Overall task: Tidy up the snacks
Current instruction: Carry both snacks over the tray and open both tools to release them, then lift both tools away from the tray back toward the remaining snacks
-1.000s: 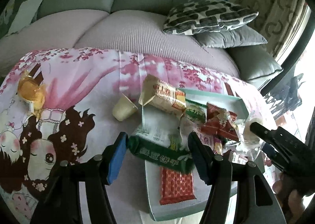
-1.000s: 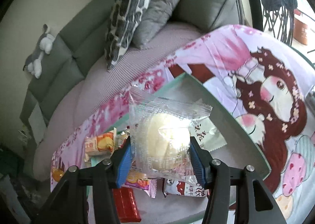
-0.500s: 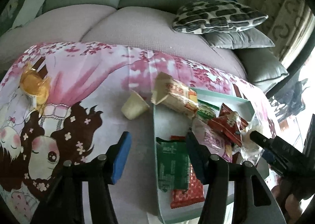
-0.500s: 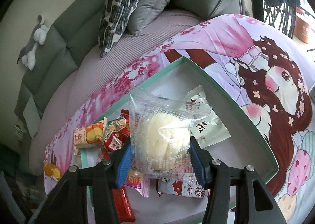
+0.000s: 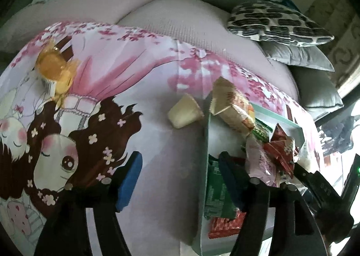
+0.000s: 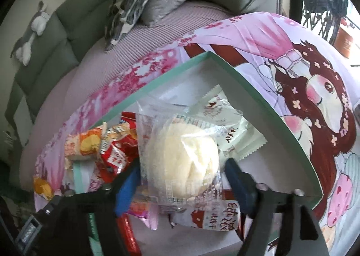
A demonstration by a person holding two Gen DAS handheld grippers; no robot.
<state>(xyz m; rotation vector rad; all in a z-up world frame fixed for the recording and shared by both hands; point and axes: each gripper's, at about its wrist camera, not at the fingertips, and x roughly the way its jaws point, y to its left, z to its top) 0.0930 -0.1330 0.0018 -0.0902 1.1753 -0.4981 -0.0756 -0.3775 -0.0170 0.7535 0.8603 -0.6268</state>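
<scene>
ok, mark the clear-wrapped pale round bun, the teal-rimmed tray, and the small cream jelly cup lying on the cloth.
clear-wrapped pale round bun [image 6: 182, 157]: right wrist view, middle of the bun.
teal-rimmed tray [image 6: 265, 107]: right wrist view, right-hand rim.
small cream jelly cup [image 5: 185, 113]: left wrist view, its side wall.

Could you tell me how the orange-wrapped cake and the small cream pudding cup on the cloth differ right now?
The orange-wrapped cake sits far off toward the cloth's left edge, while the cream pudding cup lies right beside the teal tray. The cake is swathed in crinkled, translucent orange film; the cup is plain, smooth and opaque. The cup lies tipped on its side; the cake's pose is unclear under its wrap. Both rest on the printed cloth, outside the tray, untouched by the open left gripper.
</scene>
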